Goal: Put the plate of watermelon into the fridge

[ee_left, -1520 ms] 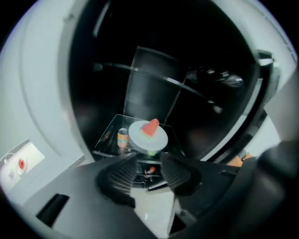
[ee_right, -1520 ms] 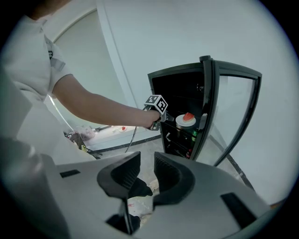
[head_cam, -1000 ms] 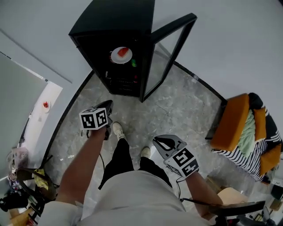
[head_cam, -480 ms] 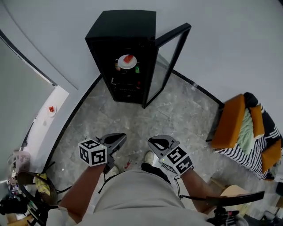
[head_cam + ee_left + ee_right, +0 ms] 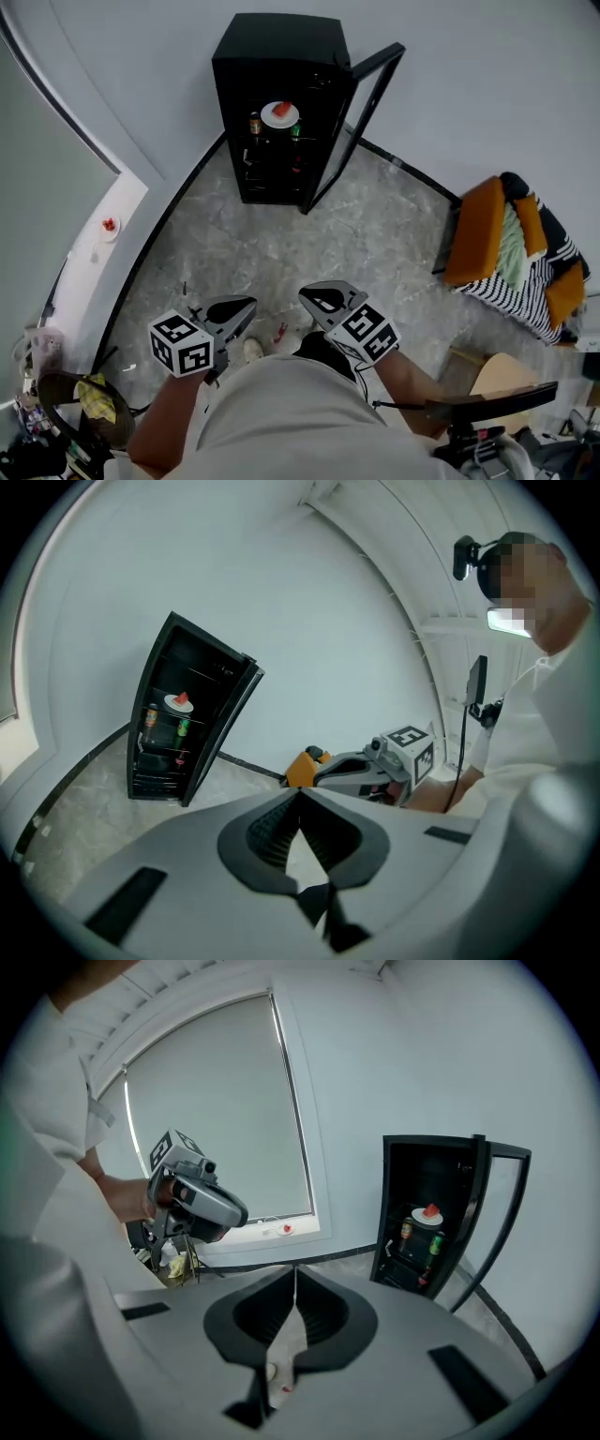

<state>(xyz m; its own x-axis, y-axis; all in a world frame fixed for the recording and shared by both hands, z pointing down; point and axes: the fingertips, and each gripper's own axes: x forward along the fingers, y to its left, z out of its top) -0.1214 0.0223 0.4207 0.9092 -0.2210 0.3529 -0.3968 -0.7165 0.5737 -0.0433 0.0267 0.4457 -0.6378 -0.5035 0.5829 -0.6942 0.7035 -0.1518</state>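
The white plate of watermelon (image 5: 280,114) sits on an upper shelf inside the black fridge (image 5: 277,56), whose glass door (image 5: 354,122) stands open to the right. The plate also shows in the left gripper view (image 5: 179,702) and the right gripper view (image 5: 429,1215). Both grippers hang low near my body, far from the fridge. My left gripper (image 5: 246,305) is shut and empty. The jaws of my right gripper (image 5: 307,297) are closing and meet at the tips with nothing between them. Each gripper shows in the other's view: the right gripper (image 5: 375,766), the left gripper (image 5: 197,1199).
A bottle (image 5: 254,124) and a green can (image 5: 296,131) stand on the shelf below the plate. An orange chair with a striped blanket (image 5: 511,253) stands at the right. A small plate (image 5: 109,226) lies on the window sill at the left. Clutter (image 5: 84,398) fills the bottom left corner.
I have backed away from the fridge, which now looks smaller and farther off. Both grippers have drawn in toward my body. The plate stays on its shelf.
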